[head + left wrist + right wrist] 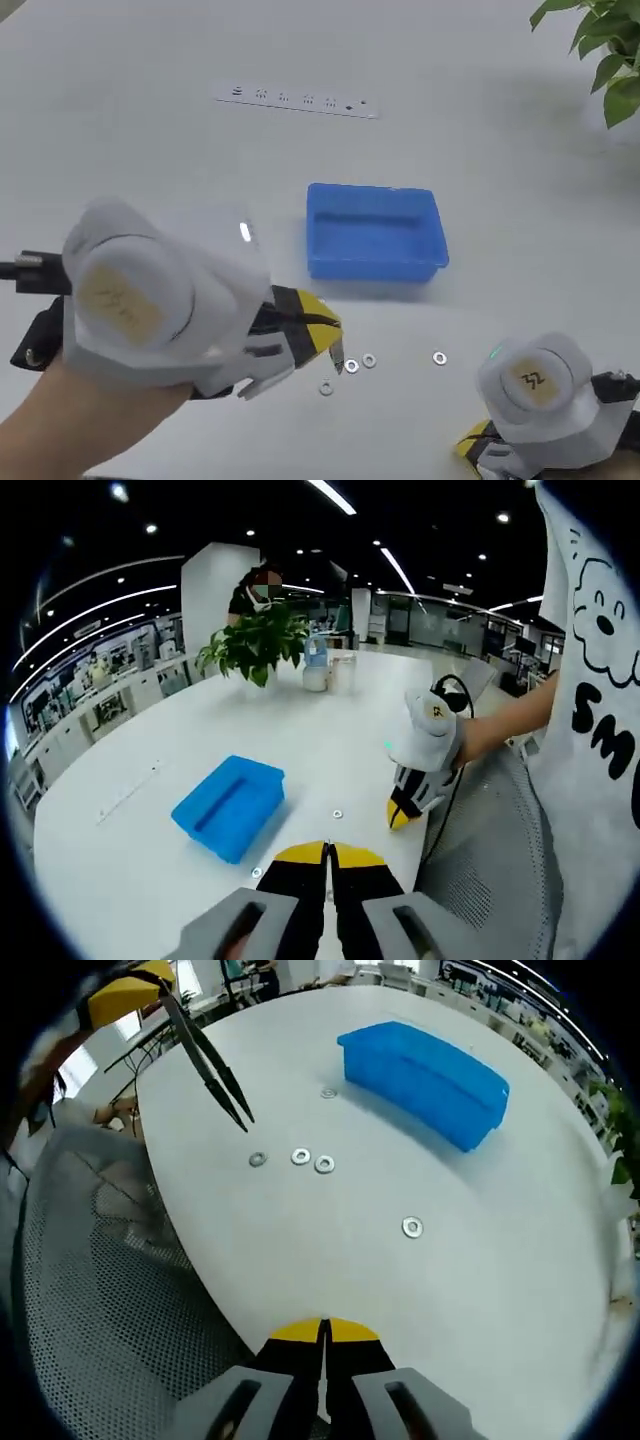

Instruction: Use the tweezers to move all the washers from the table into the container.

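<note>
Several silver washers lie on the white table [500,200] near its front edge, among them one [351,366], another [370,360] and a lone one [440,357]. In the right gripper view they show in a row [300,1156], with one more [328,1092] close to the blue container [425,1080]. The container [375,230] stands just beyond them. My left gripper [325,325] is shut on dark tweezers [337,355], whose tips [243,1118] hang just above the table beside the washer row. At the table's near right edge, my right gripper [470,440] is shut with nothing in it.
A white power strip [295,101] lies at the far side of the table. A green plant [600,50] stands at the far right. A mesh chair [100,1290] sits just off the table's rounded front edge.
</note>
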A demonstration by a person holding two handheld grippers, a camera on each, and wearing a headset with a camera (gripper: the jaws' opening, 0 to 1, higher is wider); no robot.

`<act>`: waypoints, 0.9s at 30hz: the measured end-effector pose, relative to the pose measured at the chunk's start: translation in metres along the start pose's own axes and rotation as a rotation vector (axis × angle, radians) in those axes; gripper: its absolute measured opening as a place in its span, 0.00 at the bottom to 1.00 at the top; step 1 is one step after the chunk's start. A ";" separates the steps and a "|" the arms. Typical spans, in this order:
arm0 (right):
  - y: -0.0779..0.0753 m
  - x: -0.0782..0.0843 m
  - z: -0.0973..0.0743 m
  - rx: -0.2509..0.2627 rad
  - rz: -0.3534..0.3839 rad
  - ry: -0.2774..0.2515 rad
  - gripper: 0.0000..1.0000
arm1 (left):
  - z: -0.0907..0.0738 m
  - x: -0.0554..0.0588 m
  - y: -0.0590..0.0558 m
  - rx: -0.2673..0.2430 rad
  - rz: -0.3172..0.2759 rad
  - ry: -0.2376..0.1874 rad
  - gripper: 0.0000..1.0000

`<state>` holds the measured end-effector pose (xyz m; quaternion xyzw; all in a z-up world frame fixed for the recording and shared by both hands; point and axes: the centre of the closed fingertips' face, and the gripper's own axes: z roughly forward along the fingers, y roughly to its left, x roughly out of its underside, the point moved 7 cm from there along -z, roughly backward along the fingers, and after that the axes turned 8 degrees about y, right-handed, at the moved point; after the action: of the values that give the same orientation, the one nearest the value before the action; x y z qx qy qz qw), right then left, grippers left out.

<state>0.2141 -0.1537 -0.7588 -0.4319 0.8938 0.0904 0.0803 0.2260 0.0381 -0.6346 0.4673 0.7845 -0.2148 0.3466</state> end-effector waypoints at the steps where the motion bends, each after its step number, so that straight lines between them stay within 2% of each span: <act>1: 0.002 -0.003 0.000 -0.014 0.002 -0.014 0.00 | -0.001 0.000 -0.002 -0.006 -0.004 0.002 0.00; 2: 0.006 -0.013 -0.004 -0.027 0.013 -0.069 0.00 | -0.001 0.001 -0.003 -0.011 -0.004 0.004 0.00; 4: 0.011 -0.032 -0.012 -0.025 -0.030 -0.183 0.00 | -0.001 0.002 -0.003 -0.028 -0.010 0.011 0.00; 6: 0.019 -0.056 -0.025 -0.021 -0.070 -0.335 0.00 | 0.000 0.004 -0.004 -0.029 -0.016 0.016 0.00; 7: 0.026 -0.067 -0.032 -0.051 -0.088 -0.401 0.00 | 0.000 0.005 -0.004 -0.030 -0.018 0.016 0.00; 9: 0.036 -0.082 -0.038 -0.103 -0.117 -0.461 0.00 | 0.000 0.005 -0.003 -0.039 -0.018 0.012 0.00; 11: 0.046 -0.090 -0.036 -0.148 -0.163 -0.458 0.07 | 0.000 0.005 -0.002 -0.048 -0.012 0.013 0.00; 13: 0.050 -0.095 -0.033 -0.132 -0.191 -0.459 0.16 | 0.001 0.005 -0.001 -0.051 -0.006 0.013 0.00; 15: 0.052 -0.098 -0.033 -0.117 -0.205 -0.471 0.18 | 0.001 0.006 0.000 -0.047 -0.009 0.017 0.00; 16: 0.052 -0.101 -0.033 -0.099 -0.221 -0.481 0.19 | 0.002 0.007 0.000 -0.043 -0.009 0.014 0.00; 19: 0.053 -0.104 -0.030 -0.096 -0.257 -0.465 0.17 | 0.003 0.009 -0.001 -0.040 -0.010 0.014 0.00; 21: 0.054 -0.106 -0.028 -0.105 -0.283 -0.466 0.11 | 0.005 0.010 -0.003 -0.028 -0.012 0.015 0.00; 23: 0.054 -0.107 -0.023 -0.104 -0.294 -0.464 0.09 | 0.008 0.012 -0.004 -0.025 -0.014 0.021 0.00; 24: 0.054 -0.107 -0.019 -0.108 -0.297 -0.443 0.09 | 0.010 0.013 -0.004 -0.024 -0.012 0.027 0.00; 27: 0.052 -0.106 -0.014 -0.110 -0.298 -0.443 0.08 | 0.014 0.016 -0.004 -0.028 -0.006 0.039 0.00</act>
<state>0.2372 -0.0444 -0.7165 -0.5320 0.7749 0.2184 0.2624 0.2220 0.0364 -0.6555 0.4643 0.7954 -0.1956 0.3370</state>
